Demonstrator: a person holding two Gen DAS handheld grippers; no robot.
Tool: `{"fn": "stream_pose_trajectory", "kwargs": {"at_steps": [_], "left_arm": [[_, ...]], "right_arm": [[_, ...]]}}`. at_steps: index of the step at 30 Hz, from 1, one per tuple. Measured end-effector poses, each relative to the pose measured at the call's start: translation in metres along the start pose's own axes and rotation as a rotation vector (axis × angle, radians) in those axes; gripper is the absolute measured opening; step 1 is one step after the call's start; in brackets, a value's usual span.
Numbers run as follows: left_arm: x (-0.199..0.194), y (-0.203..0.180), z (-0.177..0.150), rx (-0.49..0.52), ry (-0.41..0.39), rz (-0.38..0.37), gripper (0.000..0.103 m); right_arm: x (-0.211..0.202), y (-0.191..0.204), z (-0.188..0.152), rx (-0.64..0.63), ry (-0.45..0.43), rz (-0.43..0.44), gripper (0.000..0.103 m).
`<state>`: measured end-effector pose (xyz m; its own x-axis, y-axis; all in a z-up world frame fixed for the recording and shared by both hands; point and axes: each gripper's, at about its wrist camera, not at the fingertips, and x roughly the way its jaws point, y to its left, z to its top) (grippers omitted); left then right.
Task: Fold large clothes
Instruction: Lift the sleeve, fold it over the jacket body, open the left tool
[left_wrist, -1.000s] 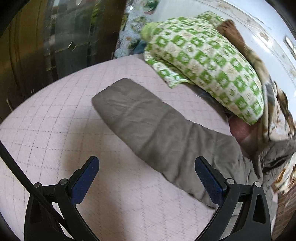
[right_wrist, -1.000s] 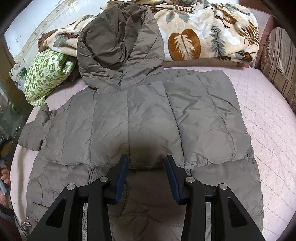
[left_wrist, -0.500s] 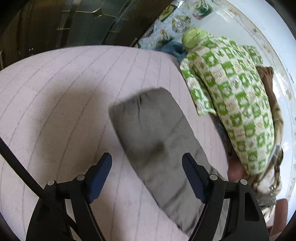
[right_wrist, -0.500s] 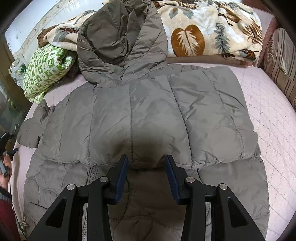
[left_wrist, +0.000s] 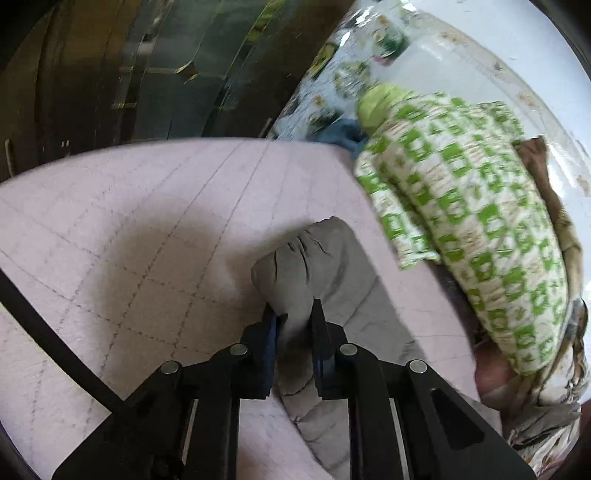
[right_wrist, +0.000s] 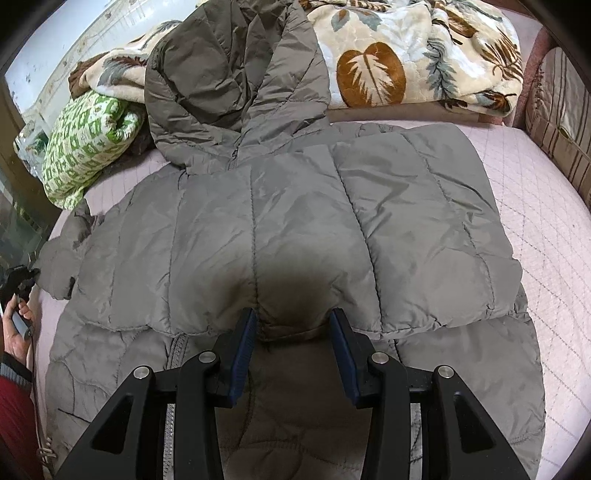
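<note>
Left wrist view: left gripper (left_wrist: 293, 314) clamped on the bunched cuff of the grey quilted puffer jacket's sleeve (left_wrist: 314, 266), jaws just closed with the fabric pinched between the blue pads. Sleeve lying across the pale pink quilted bedspread (left_wrist: 129, 229), running back under the gripper. Wide bare bedspread to the left and ahead, up to the bed's curved edge, with a dark glass-fronted cabinet (left_wrist: 147, 66) beyond. To the right, a green-and-white checked cushion (left_wrist: 461, 221) near the sleeve, not touching it. No containers seen.

Right wrist view: right gripper (right_wrist: 293, 332) with jaws partly apart, straddling a raised fold of the grey quilted puffer jacket (right_wrist: 295, 229); pads pressing that fold or not, impossible to tell. Jacket spread flat on the bedspread, upper part folded down over the lower, hood (right_wrist: 229, 74) resting up against a cream leaf-print blanket (right_wrist: 406, 55) at the head of the bed. Sleeve at far left, beside a person's hand (right_wrist: 16, 325) on a gripper handle. Bare bedspread along the jacket's right edge, reaching a striped brown pillow (right_wrist: 561, 122).
</note>
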<state>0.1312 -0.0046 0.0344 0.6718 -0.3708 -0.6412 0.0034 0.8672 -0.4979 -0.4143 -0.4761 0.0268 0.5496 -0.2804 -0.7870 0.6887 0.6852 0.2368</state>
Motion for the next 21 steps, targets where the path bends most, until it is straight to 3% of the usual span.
{"fn": "stream_pose_trajectory", "kwargs": {"at_steps": [13,21], "left_arm": [[-0.157,-0.139,0.011,0.277,-0.135,-0.138,0.015],[-0.260,-0.244,-0.034,0.453,-0.186,-0.266,0.015]], "right_arm": [[-0.041,-0.032,0.007,0.130,-0.111,0.072,0.044],[-0.064,-0.052,0.011,0.175,-0.162,0.101,0.044]]}}
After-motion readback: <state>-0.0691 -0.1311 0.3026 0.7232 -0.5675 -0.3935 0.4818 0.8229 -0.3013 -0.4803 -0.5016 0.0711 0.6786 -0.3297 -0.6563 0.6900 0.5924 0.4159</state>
